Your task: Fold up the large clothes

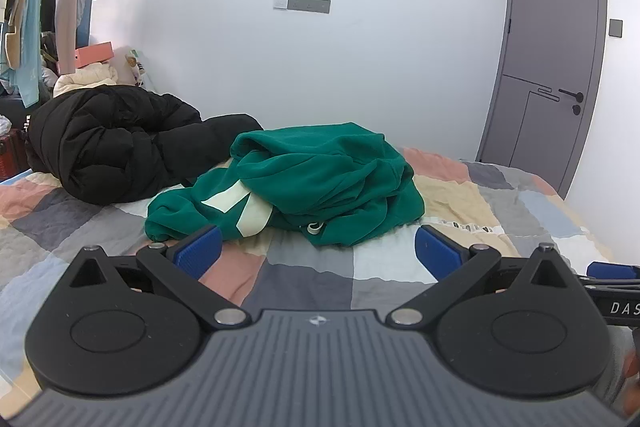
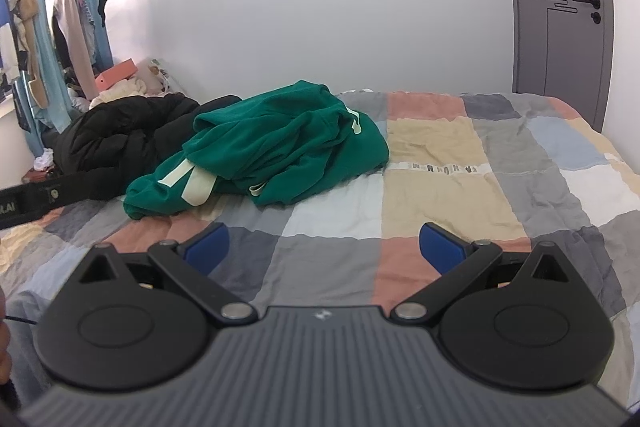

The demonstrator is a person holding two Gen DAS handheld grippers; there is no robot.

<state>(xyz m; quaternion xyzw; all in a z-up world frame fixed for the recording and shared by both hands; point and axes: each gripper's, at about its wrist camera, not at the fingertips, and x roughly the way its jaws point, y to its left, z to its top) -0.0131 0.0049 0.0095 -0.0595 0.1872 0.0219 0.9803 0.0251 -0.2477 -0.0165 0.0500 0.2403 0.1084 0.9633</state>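
Lying crumpled on the bed (image 2: pixel 440 155), the green hoodie (image 1: pixel 320 179) shows cream stripes and touches a black jacket (image 1: pixel 108 143) on its left. Both tools, left tool (image 1: pixel 318 253) and right tool (image 2: pixel 324 247), hover above the patchwork quilt just short of the hoodie, jaws spread wide and holding nothing. A grey door (image 1: pixel 552 67) stands at the far right

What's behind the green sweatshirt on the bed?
Behind the green sweatshirt lies a bundled black puffer jacket, its near edge hidden by the green heap. Whether they touch is unclear. The patchwork quilt lies underneath both.
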